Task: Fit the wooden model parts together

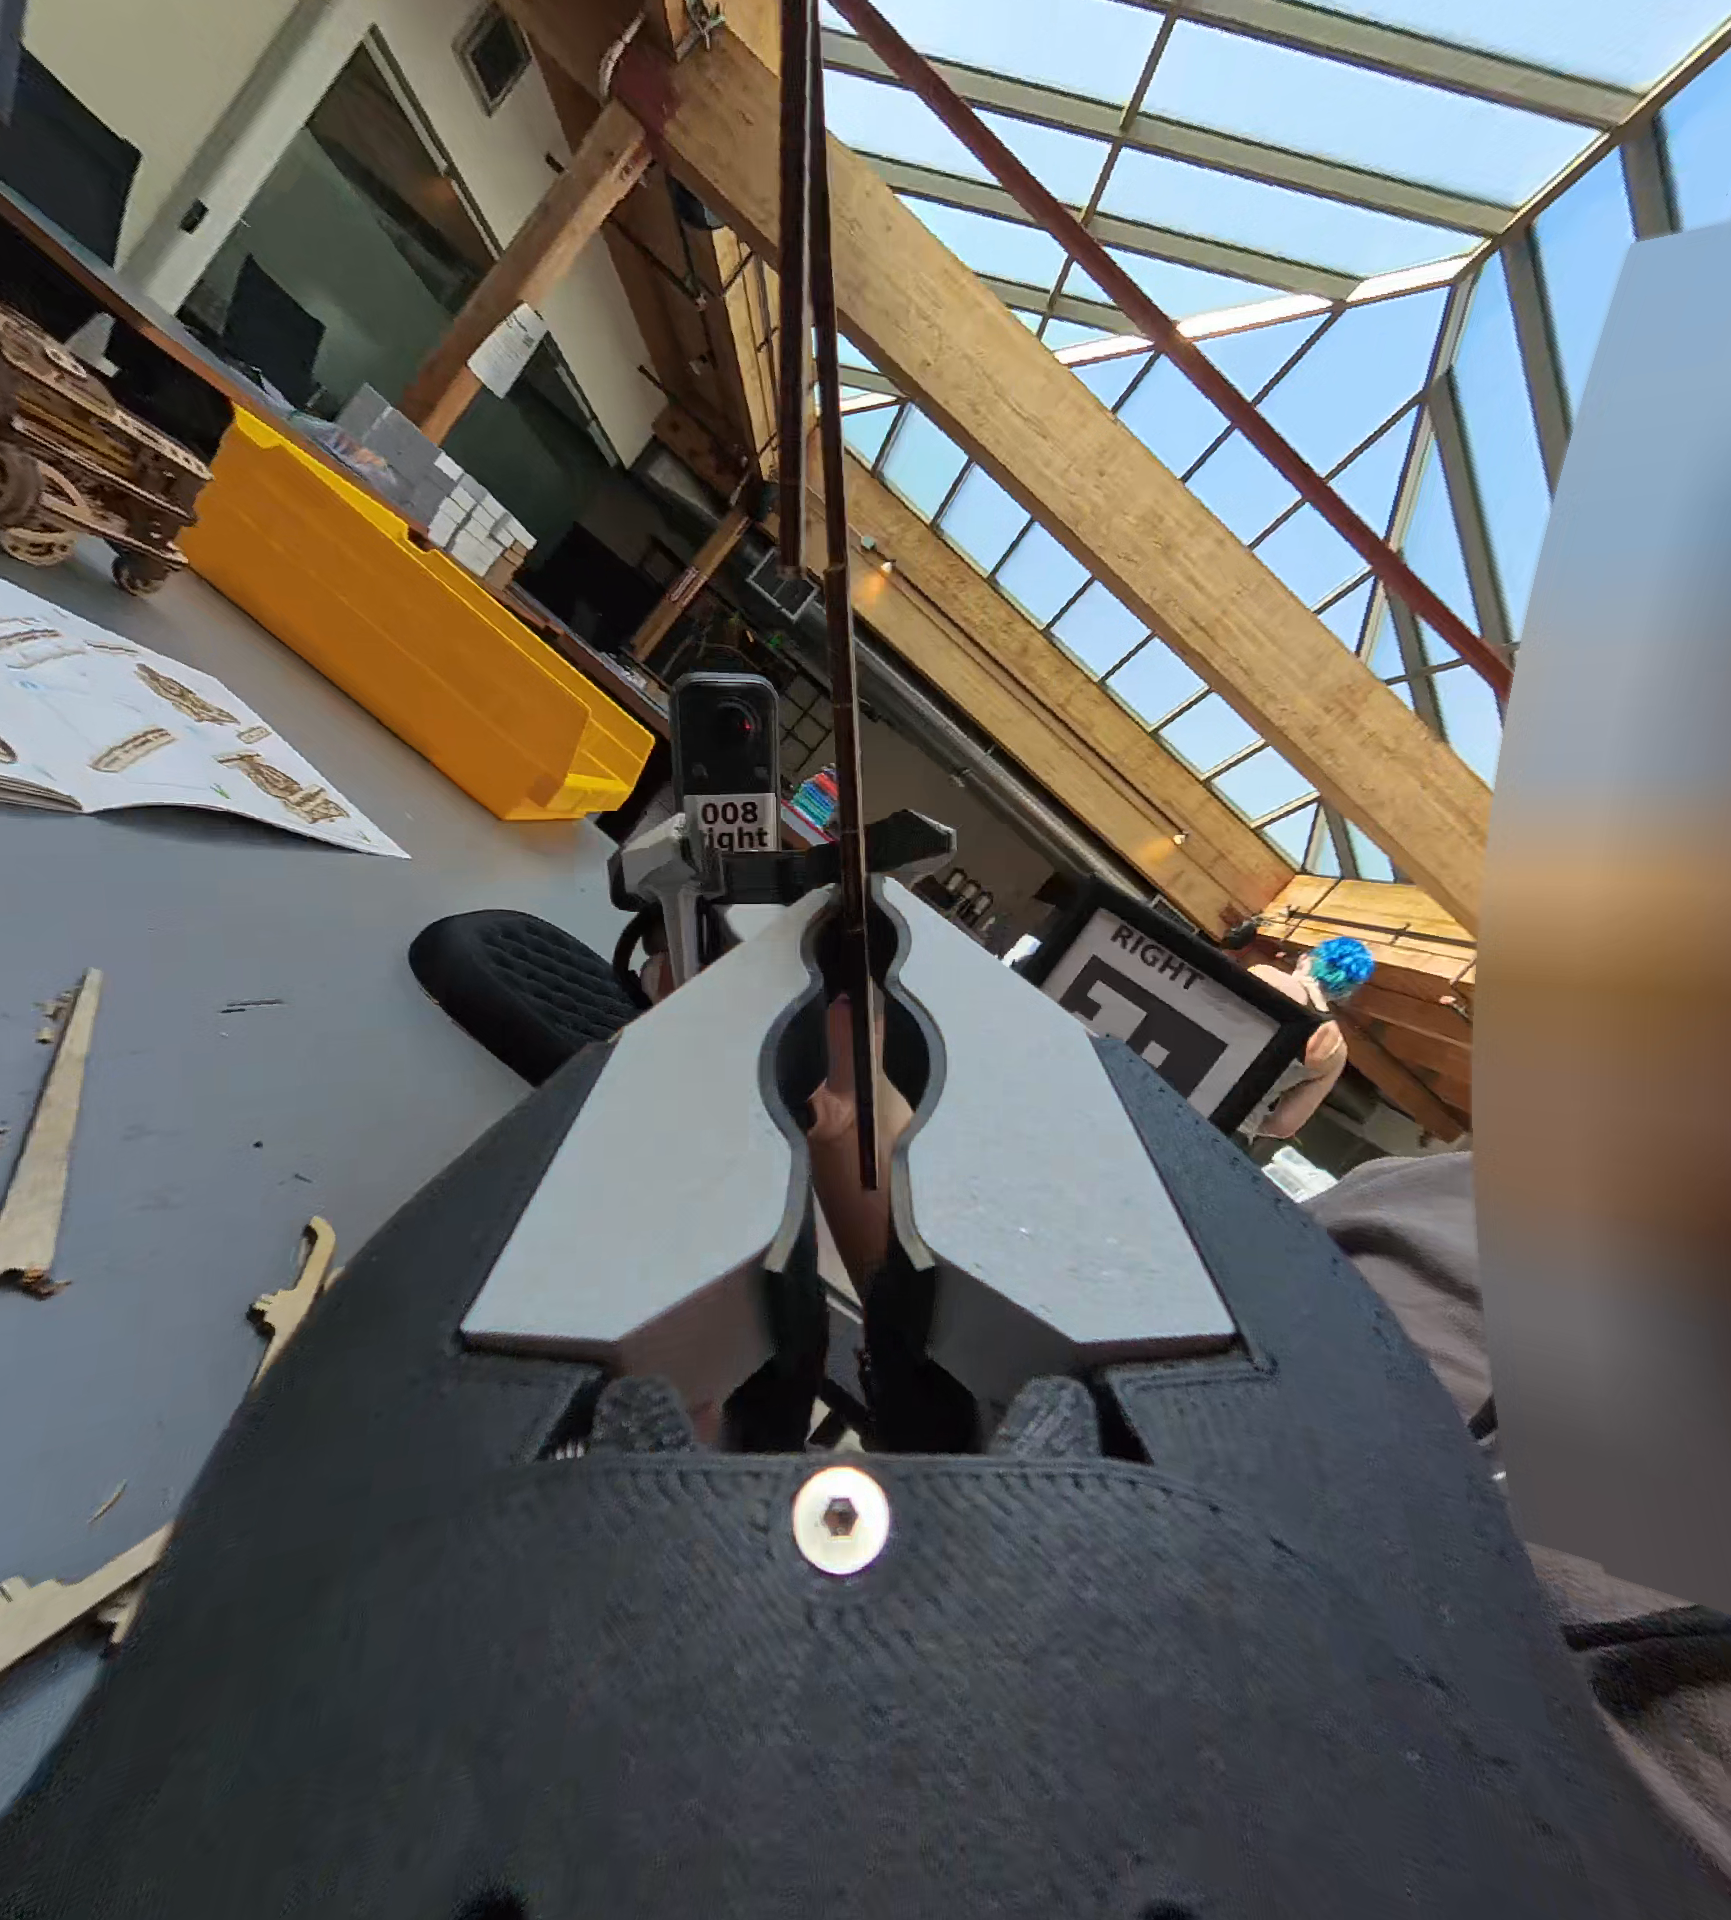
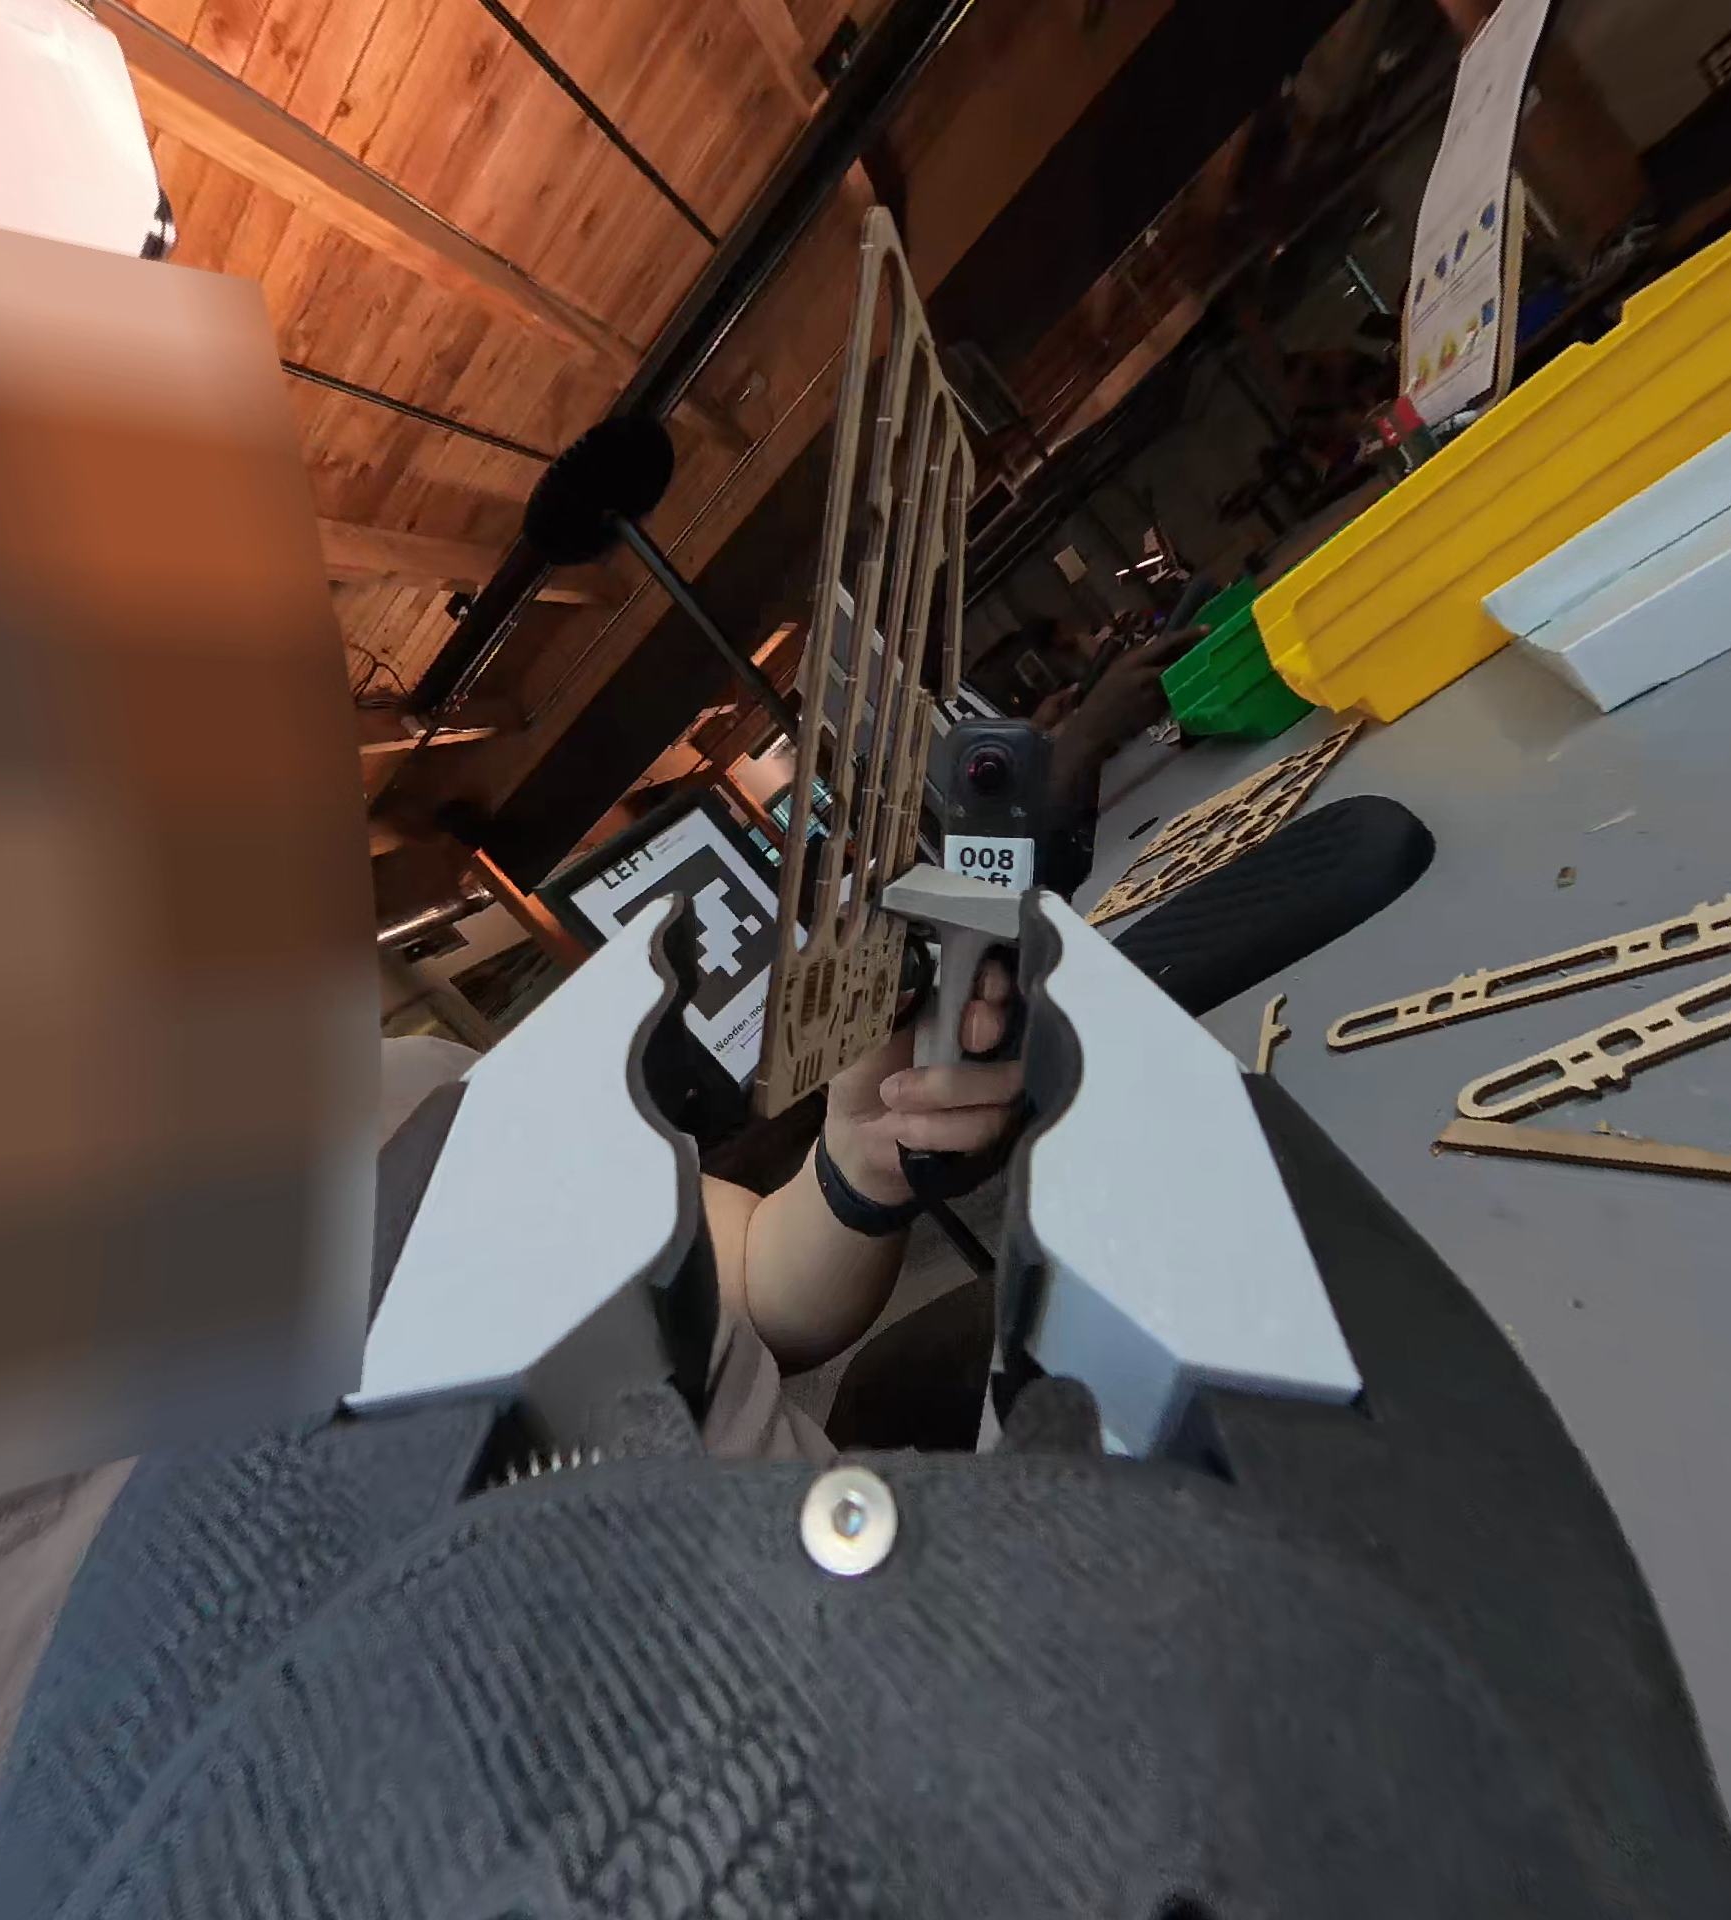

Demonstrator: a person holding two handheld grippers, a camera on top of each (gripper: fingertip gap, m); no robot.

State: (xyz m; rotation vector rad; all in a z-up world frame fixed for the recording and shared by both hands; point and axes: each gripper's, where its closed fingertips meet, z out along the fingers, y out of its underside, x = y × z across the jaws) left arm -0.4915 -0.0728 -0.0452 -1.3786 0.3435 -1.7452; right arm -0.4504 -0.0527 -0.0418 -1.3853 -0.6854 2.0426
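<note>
My left gripper (image 1: pixel 845 904) is shut on a thin laser-cut wooden sheet (image 1: pixel 837 520), seen edge-on and rising straight up out of the jaws. In the right wrist view the same sheet (image 2: pixel 882 623) stands upright in the air, a frame with long cut-out slots, pinched near its lower edge by the left gripper (image 2: pixel 918 935). My right gripper (image 2: pixel 850 914) is open and empty, its grey fingers (image 2: pixel 549 1174) spread wide, facing the sheet from a short distance. It shows in the left wrist view (image 1: pixel 778 857) just beyond the sheet.
On the grey table (image 1: pixel 217 1091) lie loose wooden strips (image 1: pixel 40 1143) (image 2: pixel 1588 956), an open instruction booklet (image 1: pixel 92 707), a built wooden model (image 1: pixel 30 447), a black wrist rest (image 2: pixel 1276 904), another cut sheet (image 2: pixel 1225 821), a yellow bin (image 2: pixel 1526 520) and a white box (image 2: pixel 1671 592). The grippers' ends are close to 5 cm from one another. The left gripper is farther from the built wooden model (image 1: pixel 30 447), some 40 cm, than the right, some 35 cm.
</note>
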